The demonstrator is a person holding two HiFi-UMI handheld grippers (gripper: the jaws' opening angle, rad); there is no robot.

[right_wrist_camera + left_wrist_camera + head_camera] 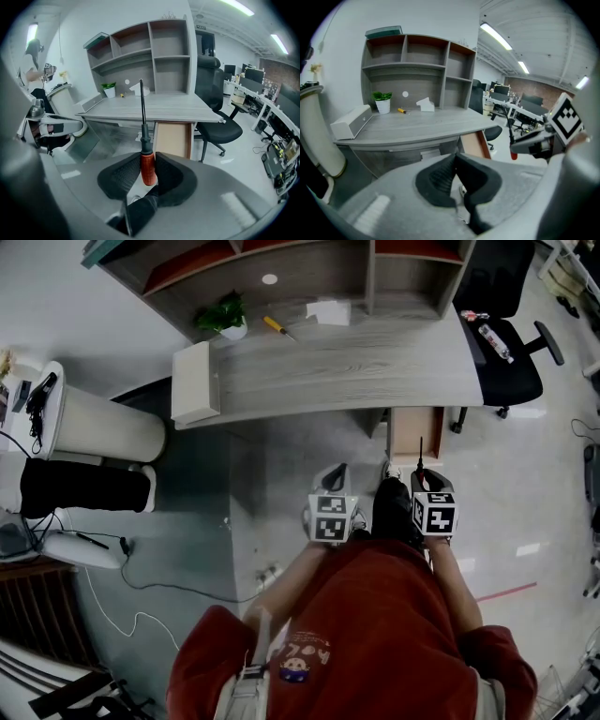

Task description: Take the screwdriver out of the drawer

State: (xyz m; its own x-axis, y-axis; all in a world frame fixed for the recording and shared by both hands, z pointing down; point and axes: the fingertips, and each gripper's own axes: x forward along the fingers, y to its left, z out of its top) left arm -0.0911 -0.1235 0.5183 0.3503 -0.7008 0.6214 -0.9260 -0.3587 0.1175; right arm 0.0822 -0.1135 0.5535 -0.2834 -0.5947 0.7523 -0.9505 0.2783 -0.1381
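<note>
Right gripper view shows right hand-held gripper (147, 157) clamping screwdriver (148, 169); left hand-held gripper (455, 157) closed

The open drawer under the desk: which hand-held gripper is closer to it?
Right. The right hand-held gripper, holding the red-handled screwdriver, sits straight in front of the open drawer; the left hand-held gripper is off to the drawer's left side.

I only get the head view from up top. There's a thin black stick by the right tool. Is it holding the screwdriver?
Observer: Yes. The right tool is shut on the screwdriver by its red handle, shaft pointing up.
Operator: What about the left tool?
Observer: The left tool has its jaws together, nothing between them.
Operator: Anybody else around?
Observer: A person stands in the background, far left in the right gripper view.
</note>
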